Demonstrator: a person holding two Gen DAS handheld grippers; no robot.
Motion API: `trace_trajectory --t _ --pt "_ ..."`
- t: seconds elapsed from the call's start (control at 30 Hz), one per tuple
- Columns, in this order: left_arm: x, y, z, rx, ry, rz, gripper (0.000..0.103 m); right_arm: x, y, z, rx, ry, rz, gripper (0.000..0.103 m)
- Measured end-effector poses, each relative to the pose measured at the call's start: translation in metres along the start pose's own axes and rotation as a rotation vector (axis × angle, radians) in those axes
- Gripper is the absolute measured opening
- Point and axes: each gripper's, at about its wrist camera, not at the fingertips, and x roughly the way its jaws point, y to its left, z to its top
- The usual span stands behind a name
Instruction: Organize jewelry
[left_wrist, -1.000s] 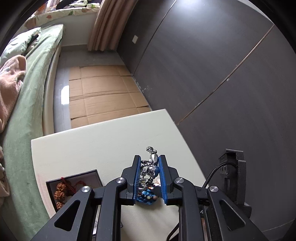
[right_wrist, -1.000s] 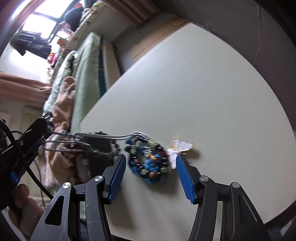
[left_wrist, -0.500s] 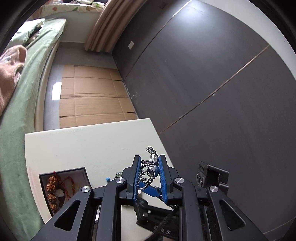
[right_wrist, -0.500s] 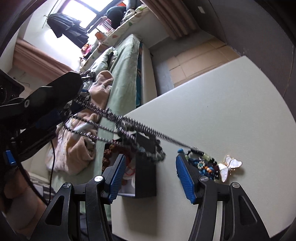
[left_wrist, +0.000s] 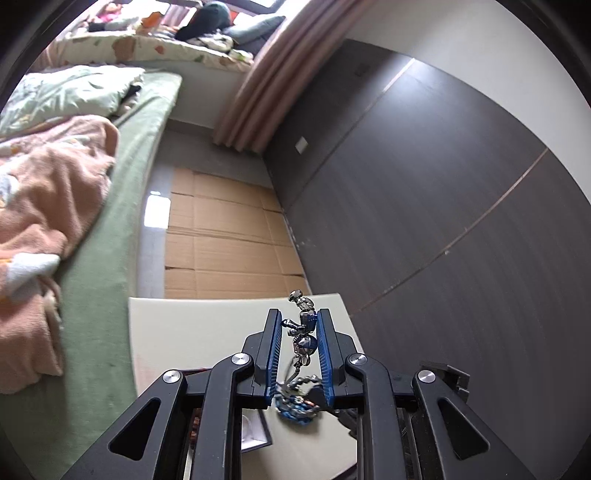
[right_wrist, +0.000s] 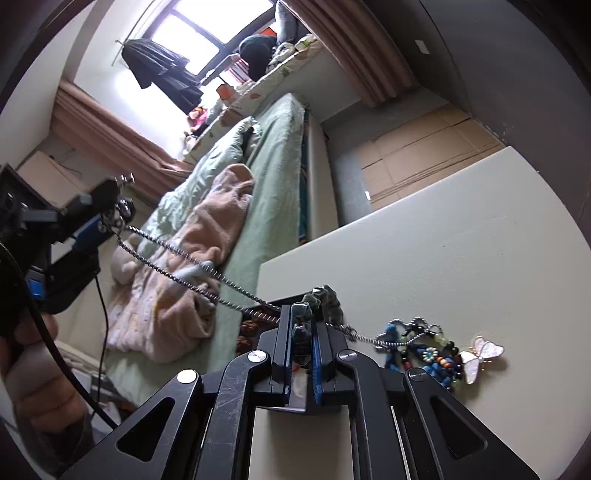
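Observation:
My left gripper (left_wrist: 299, 325) is shut on the clasp end of a silver chain necklace (left_wrist: 302, 330) and holds it high above the cream table (left_wrist: 207, 332). In the right wrist view the left gripper (right_wrist: 110, 218) is at the far left, with the chain (right_wrist: 184, 269) stretched taut down to the tangle of blue beaded jewelry (right_wrist: 417, 347) on the table. My right gripper (right_wrist: 301, 328) is shut on a dark green stone bead bracelet (right_wrist: 321, 299) over the black jewelry box (right_wrist: 255, 325). A white butterfly brooch (right_wrist: 480, 354) lies by the beads.
The black box (left_wrist: 255, 432) holds brown beads with red cord. A bed with green sheet (right_wrist: 266, 155) and pink blanket (right_wrist: 192, 266) runs beside the table. A dark panelled wall (left_wrist: 443, 221) stands on the other side. Cardboard (left_wrist: 221, 240) covers the floor beyond.
My left gripper has lifted higher, pulling the chain taut. My right gripper was open beside the beads and has now closed on the green stone bracelet near the box.

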Motion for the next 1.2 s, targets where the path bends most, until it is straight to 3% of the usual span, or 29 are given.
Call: trace_trajectory --t 0.23,0.5,0.77,0.9,0.93,1.0,1.07,1.2 --pt "-0.058 0.002 0.022 0.007 -0.103 0.029 0.020 0.003 0.007 0.000 0.020 -0.011 0.040 0.010" --pt "-0.127 -0.035 0.037 0.092 -0.227 0.028 0.020 0.022 0.019 -0.006 0.017 0.039 0.075 0.010" --pt "-0.151 -0.055 0.041 0.149 -0.260 0.037 0.020 0.044 0.044 -0.016 -0.012 0.093 0.137 0.010" --pt "-0.148 -0.057 0.042 0.152 -0.255 0.039 0.020 0.056 0.044 -0.019 -0.015 0.138 0.076 0.010" --pt "-0.147 -0.058 0.041 0.154 -0.253 0.038 0.020 0.062 0.042 -0.020 -0.006 0.165 0.042 0.012" --pt "-0.145 -0.061 0.041 0.158 -0.247 0.033 0.020 0.071 0.034 -0.021 0.019 0.218 -0.011 0.025" --pt "-0.139 -0.061 0.041 0.159 -0.236 0.024 0.020 0.067 0.027 -0.020 0.033 0.213 -0.027 0.050" --pt "-0.131 -0.066 0.039 0.167 -0.219 0.019 0.020 0.045 0.020 -0.013 0.024 0.153 -0.043 0.055"
